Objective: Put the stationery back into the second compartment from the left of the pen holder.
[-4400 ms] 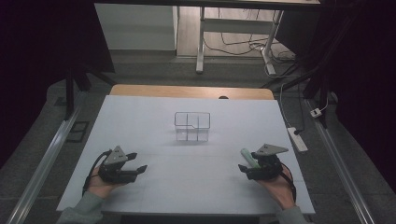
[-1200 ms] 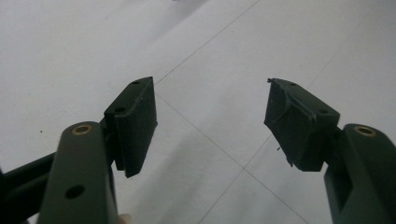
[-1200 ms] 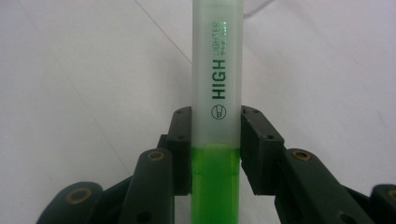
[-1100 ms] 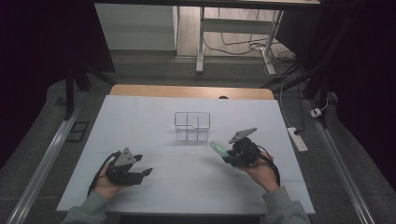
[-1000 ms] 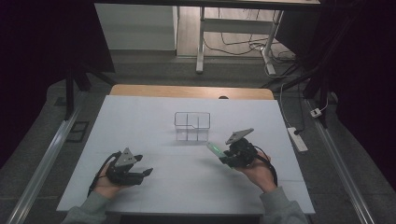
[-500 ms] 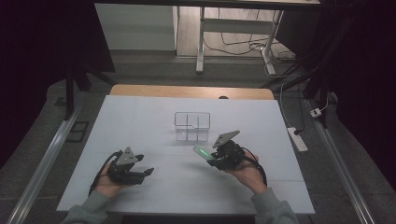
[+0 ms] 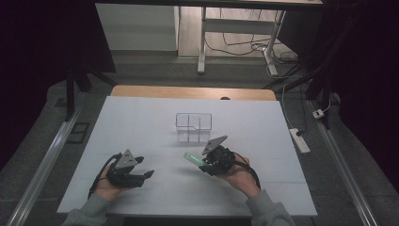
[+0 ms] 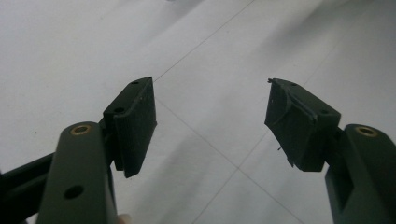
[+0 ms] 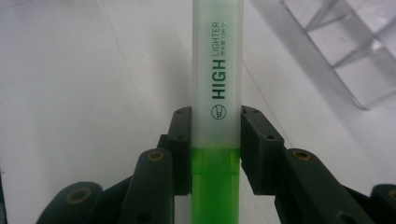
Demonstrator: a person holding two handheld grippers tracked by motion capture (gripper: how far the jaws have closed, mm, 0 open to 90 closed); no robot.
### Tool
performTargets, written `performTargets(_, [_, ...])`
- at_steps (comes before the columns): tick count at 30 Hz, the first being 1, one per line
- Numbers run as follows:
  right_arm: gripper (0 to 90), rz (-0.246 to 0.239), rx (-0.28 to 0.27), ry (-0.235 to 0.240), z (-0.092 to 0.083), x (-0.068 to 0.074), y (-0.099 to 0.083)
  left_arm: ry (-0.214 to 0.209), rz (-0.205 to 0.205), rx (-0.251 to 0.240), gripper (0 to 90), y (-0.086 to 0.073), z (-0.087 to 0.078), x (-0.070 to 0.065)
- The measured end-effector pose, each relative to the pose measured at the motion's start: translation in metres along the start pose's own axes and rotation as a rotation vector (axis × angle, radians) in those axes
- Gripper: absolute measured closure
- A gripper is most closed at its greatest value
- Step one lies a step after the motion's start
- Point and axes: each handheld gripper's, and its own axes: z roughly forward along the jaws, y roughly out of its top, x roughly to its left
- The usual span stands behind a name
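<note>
High view: white table point(image 7: 141, 122) across the middle of the frame, two forearms coming in from the bottom edge. Right gripper point(image 7: 200, 161) just right of centre, lower half of the frame, clamped on a green highlighter point(image 7: 193, 158) that sticks out toward the upper left. Clear plastic organizer point(image 7: 194, 126) a bit above that, near the centre, split into compartments, apart from the pen tip. Left gripper point(image 7: 146, 175) down at lower left, jaws pointing right, nothing in them, resting low over the table.

Right gripper view: highlighter point(image 9: 217, 93) dead centre, running straight up from the bottom edge to the top. Frosted cap with "HIGH LIGHTER" printed up its side, bright green body below, where the pads sit. Both pads point(image 9: 183, 149) pressed snug against the barrel, one each side, right around the seam between cap and body. So: mostly closed, firm hold on the pen. Corner of the clear organizer point(image 9: 355, 60) at upper right, blurry, off to the side of the pen. White tabletop behind everything.

Left gripper view: left gripper point(image 8: 210, 126) spread wide, big gap between the two black pads point(image 8: 135, 121), just bare white tabletop with faint seam lines showing through. Holding nothing, touching nothing as far as can be seen.
</note>
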Motion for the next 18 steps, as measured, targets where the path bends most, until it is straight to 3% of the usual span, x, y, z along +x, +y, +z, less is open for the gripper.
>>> performTargets(5, [66.4,-0.048,0.006,0.019,0.006,0.011,0.004,-0.009,0.034,0.0,32.4,0.006,0.003,-0.006])
performTargets(8, [66.4,-0.039,0.006,0.025,0.008,0.013,0.006,-0.022,0.046,0.007,32.2,0.007,0.005,-0.009])
performTargets(18, [66.4,-0.08,0.038,0.044,0.02,0.017,0.009,-0.03,0.061,0.012,32.0,0.009,0.005,-0.01])
